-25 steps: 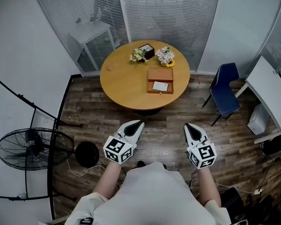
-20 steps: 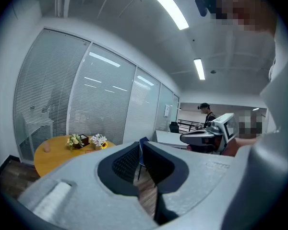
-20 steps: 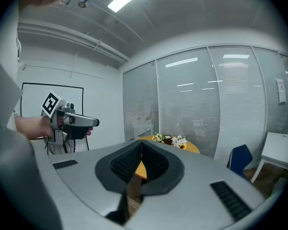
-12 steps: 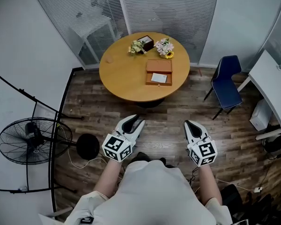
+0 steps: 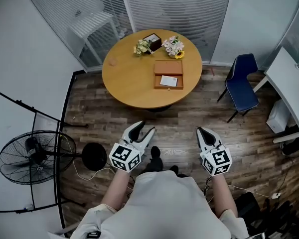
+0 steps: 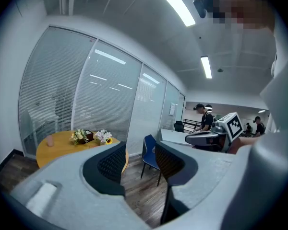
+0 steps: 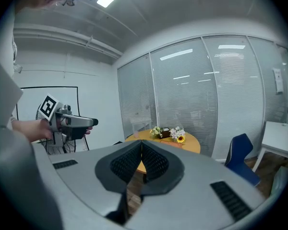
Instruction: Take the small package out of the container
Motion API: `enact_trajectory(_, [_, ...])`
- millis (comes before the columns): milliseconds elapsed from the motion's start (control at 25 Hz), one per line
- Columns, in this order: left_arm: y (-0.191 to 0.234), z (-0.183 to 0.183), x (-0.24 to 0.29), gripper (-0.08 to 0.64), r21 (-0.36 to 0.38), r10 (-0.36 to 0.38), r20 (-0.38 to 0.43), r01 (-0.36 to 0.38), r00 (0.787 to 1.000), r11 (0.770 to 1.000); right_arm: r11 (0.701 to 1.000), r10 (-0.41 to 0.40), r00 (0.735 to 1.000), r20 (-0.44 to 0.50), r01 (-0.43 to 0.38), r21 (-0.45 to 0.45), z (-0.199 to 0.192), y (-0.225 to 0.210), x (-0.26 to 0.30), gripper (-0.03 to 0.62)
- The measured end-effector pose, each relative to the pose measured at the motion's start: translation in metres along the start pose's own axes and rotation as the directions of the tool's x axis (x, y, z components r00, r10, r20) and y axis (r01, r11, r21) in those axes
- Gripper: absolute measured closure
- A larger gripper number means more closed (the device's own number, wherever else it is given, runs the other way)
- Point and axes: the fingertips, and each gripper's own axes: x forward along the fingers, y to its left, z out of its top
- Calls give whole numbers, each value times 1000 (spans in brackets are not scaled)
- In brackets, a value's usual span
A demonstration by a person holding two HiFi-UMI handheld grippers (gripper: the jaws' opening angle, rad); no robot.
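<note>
Room: office corner with a dark wood-plank floor [image 5: 182, 128], glass walls [image 5: 179, 9] with blinds, a black floor fan [image 5: 35, 156] on the left and a blue chair [image 5: 240, 88] on the right.
Desk: round light-wood desk [image 5: 129, 83] over by the glass, well apart from both tools, with bare floor in between.
Container: flat brown wooden box [image 5: 169, 67] lying open on the desk, just in front of two little bunches of flowers [image 5: 173, 46].
Package: small white flat package [image 5: 168, 80] sits inside the box, in the half nearer the person. Nobody's touching it.
Left tool: the left tool [image 5: 142, 129] has just been opening. Its jaws now stand apart with nothing between them, just floor and the chair beyond.
Right tool: the right tool [image 5: 203, 133] has its jaws pressed together and is empty.
What that means: looks like prep for the pick, I'd say, but the whole reach is still to do. My guess is the walk up to the desk comes first.
Vs a second ago: the left jaws were together then. Both tools sit a bit lower in the head view, the desk has slid up and left, and a dark shoe [image 5: 156, 158] now pokes out between the tools, so the person seems to be mid-step.
</note>
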Motion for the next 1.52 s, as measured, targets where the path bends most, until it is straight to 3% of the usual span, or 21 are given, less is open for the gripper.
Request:
enact_trajectory(440, [102, 6, 56, 370, -4, -60, -42, 59, 997, 998, 998, -54, 998, -35, 53, -15, 30, -7, 90, 588])
enact_trajectory(720, [156, 13, 86, 371, 12, -129, -59, 130, 990, 991, 992, -128, 990, -63, 127, -27, 36, -13, 140, 588])
enact_trajectory(1160, [194, 18, 111, 371, 13, -178, -63, 179, 982, 984, 981, -196, 979, -61, 195, -18, 39, -23, 178, 588])
enact_trajectory(1520, [212, 16, 139, 371, 2, -151, -72, 151, 986, 989, 983, -181, 981, -74, 182, 8, 35, -53, 215, 588])
